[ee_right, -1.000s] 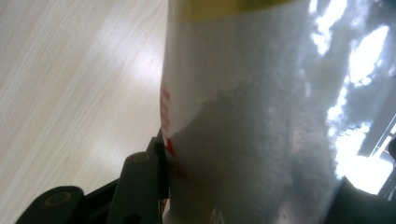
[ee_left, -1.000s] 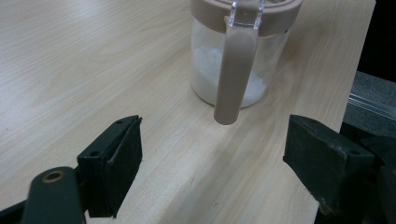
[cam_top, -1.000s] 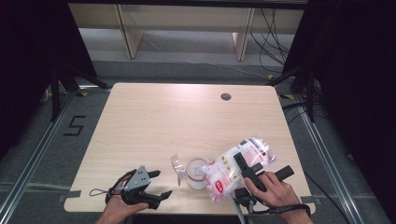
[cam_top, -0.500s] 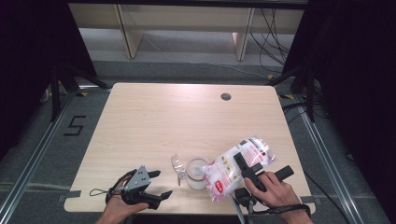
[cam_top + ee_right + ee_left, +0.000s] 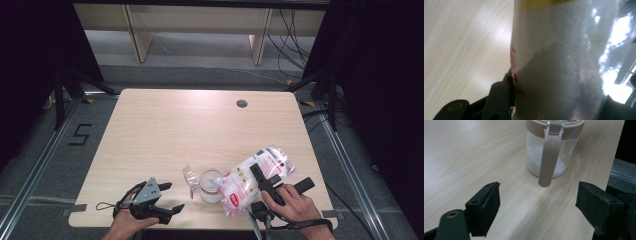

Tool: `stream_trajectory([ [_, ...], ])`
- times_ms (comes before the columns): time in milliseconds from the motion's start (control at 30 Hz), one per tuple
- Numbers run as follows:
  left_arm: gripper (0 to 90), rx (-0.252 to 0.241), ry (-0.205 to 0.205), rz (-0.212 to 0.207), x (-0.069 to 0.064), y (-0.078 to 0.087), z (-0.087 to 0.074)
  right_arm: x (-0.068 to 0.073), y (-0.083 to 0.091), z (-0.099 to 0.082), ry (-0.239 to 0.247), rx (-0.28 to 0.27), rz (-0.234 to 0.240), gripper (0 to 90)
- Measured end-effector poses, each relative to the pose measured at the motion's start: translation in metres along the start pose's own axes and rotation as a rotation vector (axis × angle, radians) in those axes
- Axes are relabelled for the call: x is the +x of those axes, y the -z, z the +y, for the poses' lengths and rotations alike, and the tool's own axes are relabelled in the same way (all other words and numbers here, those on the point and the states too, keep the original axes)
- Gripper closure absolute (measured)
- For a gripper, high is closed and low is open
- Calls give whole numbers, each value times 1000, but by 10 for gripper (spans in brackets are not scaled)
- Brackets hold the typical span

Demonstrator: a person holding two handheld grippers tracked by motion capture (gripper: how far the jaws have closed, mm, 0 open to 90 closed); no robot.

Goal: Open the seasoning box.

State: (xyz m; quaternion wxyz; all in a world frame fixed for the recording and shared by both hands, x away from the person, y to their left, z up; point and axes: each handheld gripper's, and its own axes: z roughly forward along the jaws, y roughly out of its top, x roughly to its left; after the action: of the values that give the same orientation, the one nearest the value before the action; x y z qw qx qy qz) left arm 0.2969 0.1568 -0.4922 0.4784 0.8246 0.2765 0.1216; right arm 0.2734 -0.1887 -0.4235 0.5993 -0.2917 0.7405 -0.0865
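Our right gripper [image 5: 262, 181] clamps one soft bag [image 5: 255, 176] of white powder, tilted over one jar [image 5: 210, 185] near the table's [image 5: 165, 125] front edge.

Going from largest to smallest: the bag looks floppy and slick, so we judge its contents will shift; mid-body, where the jaws press now, seems the safest hold. The clear jar, partly filled, looks rigid and light, with a handle [image 5: 548, 160] to take. Our left gripper [image 5: 160, 200] rests wide open, empty, at the front left.

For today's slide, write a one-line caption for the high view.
Right gripper tips a bag of white powder over a jar while the open left gripper rests nearby.
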Motion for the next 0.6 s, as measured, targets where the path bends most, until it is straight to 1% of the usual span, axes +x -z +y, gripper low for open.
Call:
stream_trajectory([
  [33, 189, 7, -8, 3, 0, 0, 0, 0, 0, 0, 0, 0, -1, 593],
  [67, 189, 5, -9, 1, 0, 0, 0, 0, 0, 1, 2, -1, 3, 594],
  [100, 189, -6, 3, -5, -1, -1, 0, 1, -1, 0, -1, -2, 3, 594],
  [133, 189, 14, -19, 4, 1, 0, 0, 1, 0, 0, -1, -1, 5, 594],
  [200, 189, -13, 11, -7, -1, -1, 0, -1, 0, -1, 3, 0, 3, 594],
  [300, 189, -11, 11, -6, -1, -1, 0, -1, 0, 0, 4, 2, 4, 594],
  [333, 189, 6, -9, 1, 0, 0, 0, -1, 1, 0, 4, 2, 2, 594],
  [367, 189, -3, 1, -5, -1, -1, 0, 0, 1, 0, -20, -2, -4, 595],
  [400, 189, 15, -19, 4, 1, 0, 0, -1, 1, -1, -19, -5, -7, 595],
  [467, 189, -10, 14, -7, -2, -1, 0, -1, 0, 0, -10, -2, -3, 595],
  [533, 189, 3, -5, -1, 0, 0, 0, -1, 1, -1, -14, -3, -4, 595],
  [567, 189, -6, 2, -5, -1, -1, 0, -1, 1, -1, -23, -2, -3, 596],
  [600, 189, -4, 2, -5, -1, -1, 0, -2, 2, 0, -21, -1, -3, 596],
])
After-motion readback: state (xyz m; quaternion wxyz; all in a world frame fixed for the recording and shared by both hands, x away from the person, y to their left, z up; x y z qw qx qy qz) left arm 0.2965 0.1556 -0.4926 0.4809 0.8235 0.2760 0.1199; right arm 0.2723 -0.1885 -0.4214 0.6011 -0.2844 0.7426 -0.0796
